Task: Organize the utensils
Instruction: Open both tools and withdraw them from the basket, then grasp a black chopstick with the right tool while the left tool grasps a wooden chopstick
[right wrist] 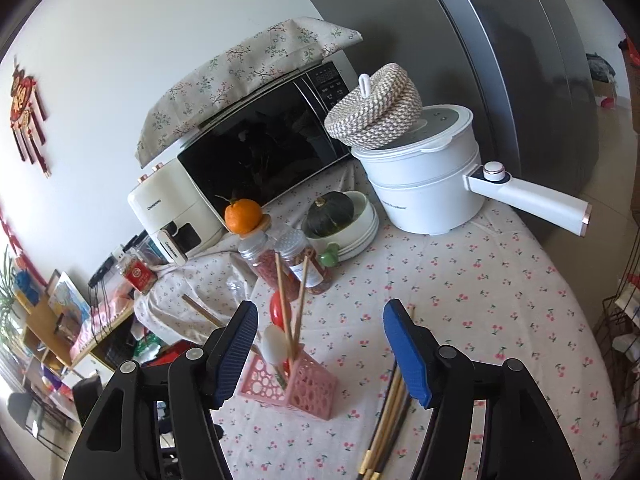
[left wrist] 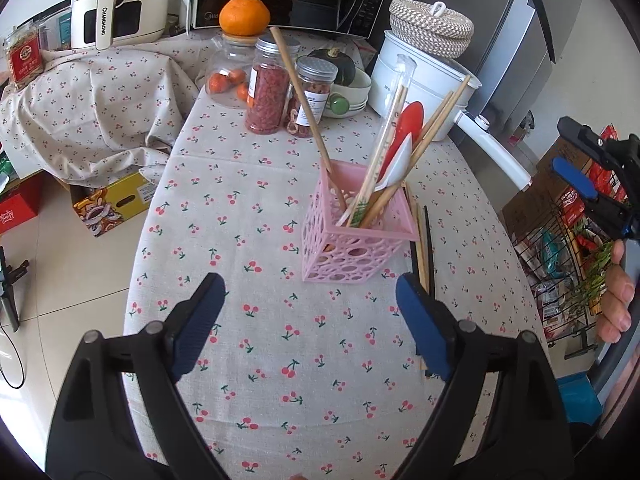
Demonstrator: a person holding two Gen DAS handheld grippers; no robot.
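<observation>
The left gripper [left wrist: 308,312], with black arms and blue ribbed pads, fills the bottom of the left wrist view with its jaws spread wide and nothing between them, over bare cherry-print tablecloth [left wrist: 248,240]. Just above the gap, at centre frame, stands the pink perforated plastic utensil basket [left wrist: 352,248]. Inside it lean several light wooden chopsticks [left wrist: 412,152], a white plastic spoon [left wrist: 398,168], a red spoon [left wrist: 408,120] and one long wooden stick [left wrist: 304,108] slanting to the upper left. Just right of the basket, a few loose chopsticks, pale and black, [left wrist: 425,248] lie flat on the cloth, their near ends hidden behind the right pad.

The right gripper [right wrist: 320,344] is likewise released, jaws wide apart and empty, at the bottom of the right wrist view. The pink basket [right wrist: 308,392] sits low between its pads, nearer the left one, and the loose chopsticks [right wrist: 390,412] lie just beside the right pad, running toward the lower edge. In the left wrist view this gripper shows at the right edge [left wrist: 592,172], held in the person's hand [left wrist: 616,300].

Further up the frame stand two clear jars of red dried goods [left wrist: 268,96], a green squash in a white bowl [left wrist: 340,68], an orange [left wrist: 244,16], a white electric pot [right wrist: 424,188] topped by a woven lid [right wrist: 376,112], a black microwave [right wrist: 264,152] and a cream air fryer [right wrist: 172,216].
</observation>
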